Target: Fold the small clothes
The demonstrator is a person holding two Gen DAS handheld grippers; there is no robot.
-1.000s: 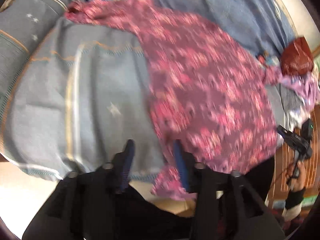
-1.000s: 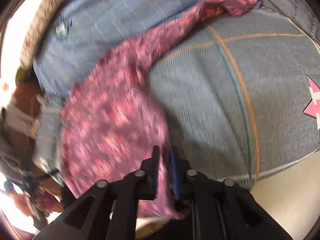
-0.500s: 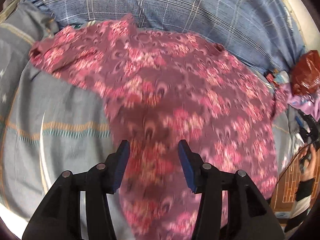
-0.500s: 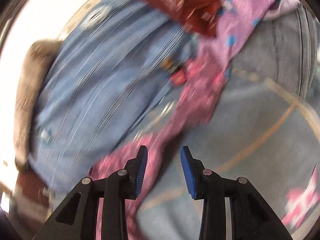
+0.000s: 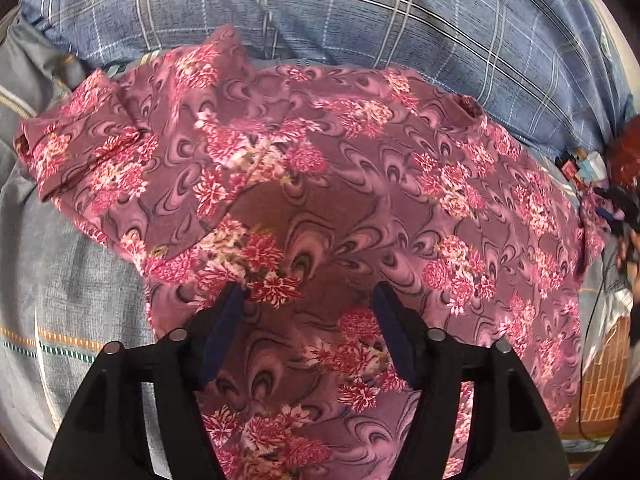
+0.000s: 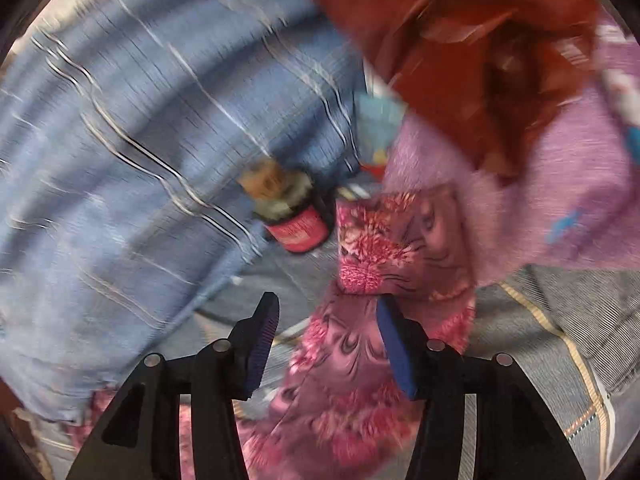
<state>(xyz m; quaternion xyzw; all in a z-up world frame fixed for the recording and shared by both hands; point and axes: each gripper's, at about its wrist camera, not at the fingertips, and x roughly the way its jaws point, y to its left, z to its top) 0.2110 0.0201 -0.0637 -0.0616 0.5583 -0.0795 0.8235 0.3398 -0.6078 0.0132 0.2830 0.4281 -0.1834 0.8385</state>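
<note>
A pink floral garment [image 5: 360,200] lies spread flat on the bed, one sleeve [image 5: 92,152] reaching out to the left. My left gripper [image 5: 308,296] hovers over the garment's near half. Its jaws are opening and nothing is pinched between them. In the blurred right wrist view, the garment's other sleeve [image 6: 384,248] ends in a cuff just ahead of my right gripper [image 6: 326,308]. Those jaws are opening too. The sleeve cloth runs beneath them and past the right pad [image 6: 394,344], and the pads do not press on it.
A blue plaid pillow [image 5: 360,12] lies behind the garment on a grey striped bedsheet [image 5: 60,280]. A rust-red cloth [image 6: 460,40], a lilac cloth [image 6: 560,200] and a small red-labelled jar [image 6: 296,220] sit beyond the cuff. A brick-patterned floor [image 5: 604,380] shows at the right.
The right gripper let go of the garment's edge and swung away to the sleeve cuff, its jaws widening. The left gripper moved over the garment, which now lies spread, and opened wider.
</note>
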